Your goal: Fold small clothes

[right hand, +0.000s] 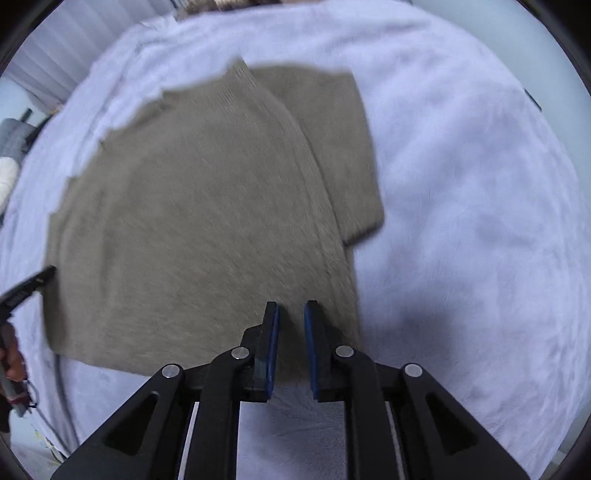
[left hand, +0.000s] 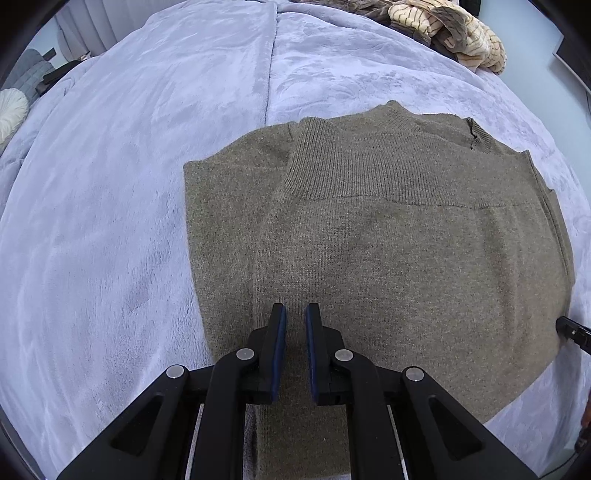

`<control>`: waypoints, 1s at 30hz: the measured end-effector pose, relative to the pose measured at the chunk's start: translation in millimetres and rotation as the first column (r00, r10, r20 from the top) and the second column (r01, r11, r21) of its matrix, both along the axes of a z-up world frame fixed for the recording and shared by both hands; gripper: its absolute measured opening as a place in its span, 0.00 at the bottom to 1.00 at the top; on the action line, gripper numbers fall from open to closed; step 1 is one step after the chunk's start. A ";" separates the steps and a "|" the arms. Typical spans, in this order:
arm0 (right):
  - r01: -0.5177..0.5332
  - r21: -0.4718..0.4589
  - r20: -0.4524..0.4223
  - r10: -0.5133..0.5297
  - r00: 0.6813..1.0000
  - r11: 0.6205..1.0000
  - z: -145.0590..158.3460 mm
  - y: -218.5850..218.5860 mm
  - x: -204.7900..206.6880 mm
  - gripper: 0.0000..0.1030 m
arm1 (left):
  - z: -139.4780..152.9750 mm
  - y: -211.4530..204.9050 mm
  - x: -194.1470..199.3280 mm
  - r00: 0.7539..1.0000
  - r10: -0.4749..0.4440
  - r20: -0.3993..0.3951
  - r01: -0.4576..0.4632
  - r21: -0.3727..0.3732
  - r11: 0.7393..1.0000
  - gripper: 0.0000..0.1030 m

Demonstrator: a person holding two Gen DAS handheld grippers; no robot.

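Olive-brown knit, a small sweater [left hand: 388, 240], lies flat and partly folded on a pale lilac fleece blanket [left hand: 129, 184] that covers the bed. One sleeve or side panel is turned in over the body, its ribbed band running across the upper part. Left gripper [left hand: 295, 314] points steeply down over the near edge of the sweater, its blue-padded fingers [left hand: 280, 332] drawn together with only a thin slit between them and no cloth caught there. Right gripper [right hand: 291, 312] hangs over the sweater's other near corner, fingers [right hand: 272, 332] nearly together too, nothing pinched between them; that view is smeared, so the knit looks soft and streaky. At the left edge of the right view a hand [right hand: 11, 358] shows on the other tool. A striped cream and brown heap of cloth [left hand: 443, 29] sits at the far end of the bed, well apart from the sweater
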State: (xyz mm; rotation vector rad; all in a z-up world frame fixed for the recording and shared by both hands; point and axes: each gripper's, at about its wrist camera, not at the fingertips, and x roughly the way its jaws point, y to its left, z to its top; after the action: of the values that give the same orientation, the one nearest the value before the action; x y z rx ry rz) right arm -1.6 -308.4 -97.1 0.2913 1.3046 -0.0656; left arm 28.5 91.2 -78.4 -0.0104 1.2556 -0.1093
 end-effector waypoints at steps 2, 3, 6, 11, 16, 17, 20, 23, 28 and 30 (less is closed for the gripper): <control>0.055 0.025 0.006 -0.056 0.998 0.998 3.6 -7.4 -3.8 0.15 | 1.0 2.1 -0.8 1.000 0.001 -0.003 -0.001 -0.009 1.000 0.11; 0.074 0.022 0.004 -0.074 0.997 0.997 6.5 -9.8 -6.3 0.15 | 1.4 2.6 -1.6 1.000 0.002 -0.005 -0.002 -0.013 1.000 0.11; 0.079 0.021 0.006 -0.079 0.997 0.997 17.5 -7.2 -12.4 0.19 | 4.9 3.8 -5.5 1.000 0.006 -0.009 -0.006 -0.025 1.000 0.11; 0.064 0.120 0.033 -0.068 0.997 0.991 34.7 21.5 -27.6 0.46 | 12.1 6.6 -20.5 1.000 0.001 -0.022 -0.003 -0.046 0.999 0.11; -0.002 0.202 -0.016 0.006 1.000 0.979 22.1 82.7 -38.7 0.48 | 9.3 16.6 -41.5 0.997 0.008 -0.076 -0.013 -0.068 0.998 0.11; -0.010 0.220 -0.030 0.017 0.999 0.975 18.0 93.6 -42.3 0.52 | 8.0 18.6 -45.5 0.997 0.008 -0.083 -0.013 -0.071 0.997 0.11; -0.019 0.250 -0.051 0.033 0.998 0.968 9.8 118.2 -47.1 0.54 | 3.1 23.2 -59.0 0.994 -0.001 -0.108 -0.006 -0.062 0.998 0.26; -0.023 0.275 -0.067 0.043 0.997 0.961 2.9 140.9 -49.0 0.57 | 7.5 30.6 -71.7 0.998 0.030 -0.061 -0.030 -0.006 1.000 1.00; -0.019 0.292 -0.074 0.042 0.996 0.956 -1.1 165.2 -50.8 0.65 | 10.0 47.2 -82.4 0.997 0.037 -0.063 -0.038 -0.016 0.999 1.00; -0.009 0.308 -0.079 0.036 0.996 0.951 -2.9 172.1 -51.7 0.69 | 8.1 57.1 -83.3 0.995 0.053 -0.080 -0.055 -0.024 0.998 1.00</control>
State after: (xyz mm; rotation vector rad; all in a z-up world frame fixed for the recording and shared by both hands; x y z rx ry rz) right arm -53.3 -136.3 -100.0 0.5447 1.4016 0.1486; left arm -54.8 148.3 -70.3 -0.0720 1.3322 -0.0787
